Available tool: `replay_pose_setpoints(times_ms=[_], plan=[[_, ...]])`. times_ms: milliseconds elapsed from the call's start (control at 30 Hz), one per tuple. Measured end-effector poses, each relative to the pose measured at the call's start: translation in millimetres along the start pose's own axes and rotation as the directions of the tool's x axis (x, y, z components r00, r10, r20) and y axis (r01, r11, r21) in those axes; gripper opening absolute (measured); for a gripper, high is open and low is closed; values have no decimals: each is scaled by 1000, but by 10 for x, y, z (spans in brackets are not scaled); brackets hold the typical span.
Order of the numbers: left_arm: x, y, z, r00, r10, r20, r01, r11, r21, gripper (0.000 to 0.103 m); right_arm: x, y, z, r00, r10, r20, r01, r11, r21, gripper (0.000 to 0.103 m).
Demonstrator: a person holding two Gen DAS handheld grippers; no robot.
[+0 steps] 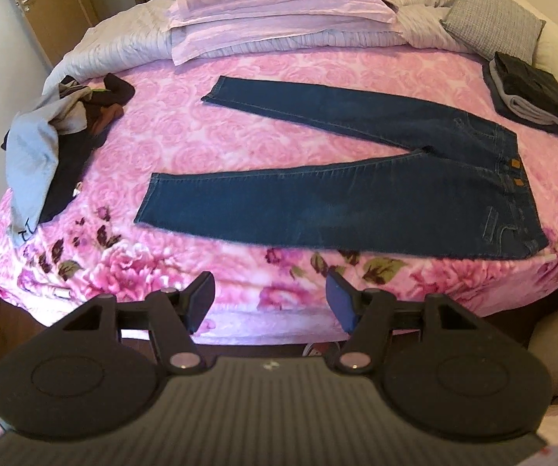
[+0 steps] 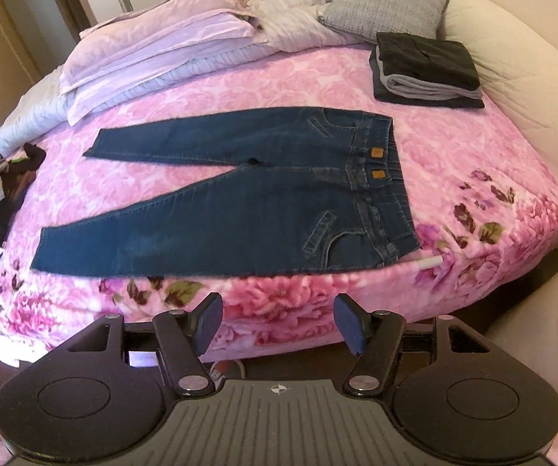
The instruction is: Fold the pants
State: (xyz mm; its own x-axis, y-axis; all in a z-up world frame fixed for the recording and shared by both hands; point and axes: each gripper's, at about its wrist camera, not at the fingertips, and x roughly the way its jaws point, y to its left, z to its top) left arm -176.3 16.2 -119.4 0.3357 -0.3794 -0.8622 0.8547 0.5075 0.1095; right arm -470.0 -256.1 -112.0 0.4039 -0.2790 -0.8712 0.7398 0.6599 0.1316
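Dark blue jeans lie flat on the pink floral bedspread, legs spread apart in a V toward the left, waistband with two tan labels at the right. In the right wrist view the same jeans show their waistband nearest the middle right. My left gripper hovers open over the bed's near edge, short of the near leg, holding nothing. My right gripper is also open and empty, just short of the near hip of the jeans.
A heap of unfolded clothes sits at the bed's left side. A stack of folded dark and grey garments rests at the far right near a grey cushion. Lilac pillows lie at the head. A small white object lies beside the waistband.
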Motion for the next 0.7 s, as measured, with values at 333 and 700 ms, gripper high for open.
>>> replay_pose_setpoints(times_ms=[333, 700], plan=[[-119, -44, -202, 1000, 8, 0, -8, 1000, 2, 59, -68, -27, -148, 1000, 1, -3, -1, 1000, -19, 60], [-200, -139, -270, 1000, 4, 9, -4, 1000, 8, 59, -111, -92, -199, 1000, -1, 1, 1, 1000, -21, 60]])
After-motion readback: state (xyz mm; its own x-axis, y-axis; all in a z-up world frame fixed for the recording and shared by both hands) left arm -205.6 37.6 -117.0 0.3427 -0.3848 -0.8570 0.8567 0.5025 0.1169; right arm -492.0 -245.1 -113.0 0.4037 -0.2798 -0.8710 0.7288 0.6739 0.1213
